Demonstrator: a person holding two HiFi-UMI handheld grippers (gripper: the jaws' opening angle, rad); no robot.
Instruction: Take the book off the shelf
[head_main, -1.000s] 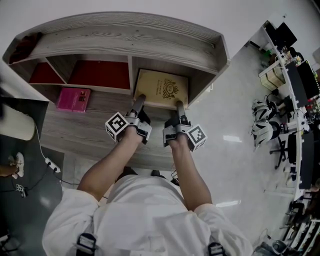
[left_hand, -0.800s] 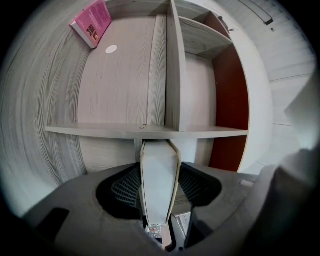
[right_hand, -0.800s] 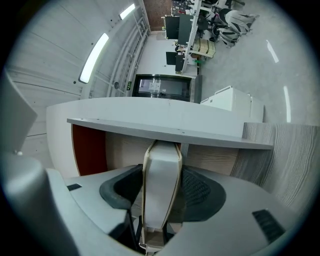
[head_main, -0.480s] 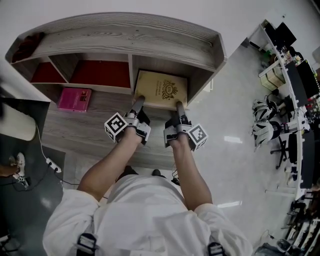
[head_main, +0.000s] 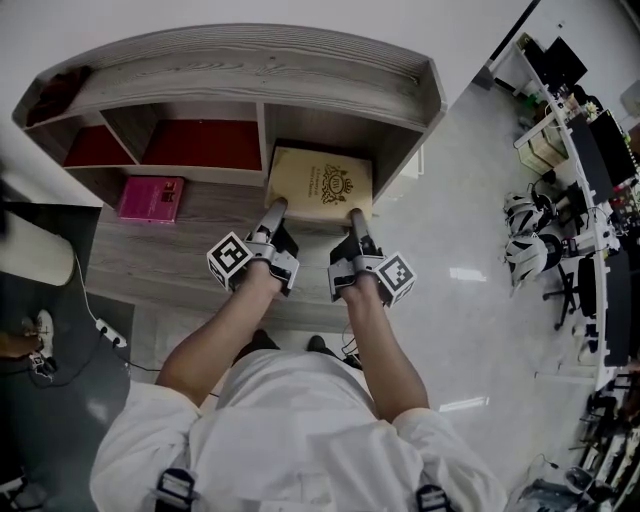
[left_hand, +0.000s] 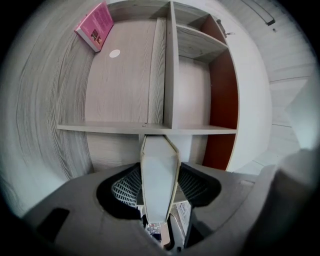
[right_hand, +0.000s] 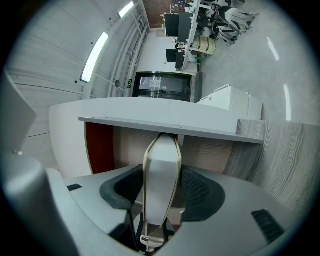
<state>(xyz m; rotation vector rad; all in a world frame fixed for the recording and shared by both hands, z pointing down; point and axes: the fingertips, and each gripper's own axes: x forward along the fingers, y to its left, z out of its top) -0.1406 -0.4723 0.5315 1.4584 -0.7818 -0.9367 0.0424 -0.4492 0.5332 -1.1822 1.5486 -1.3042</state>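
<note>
A tan book with a dark emblem lies flat in the right compartment of the grey wooden shelf. My left gripper is at the book's near left corner and my right gripper at its near right corner. In the left gripper view the book's pale edge runs straight between the mesh pads, which press on it. The right gripper view shows the same: the book's edge is clamped between the dark pads. Both pairs of jaws have just been closing, with the book between them.
A pink book lies on the shelf's lower board to the left, also seen as a pink book in the left gripper view. Red back panels line the left compartments. A power strip lies on the floor. Desks and chairs stand at the right.
Both grippers stay at the book's near edge. The book and the hands show no clear shift.
</note>
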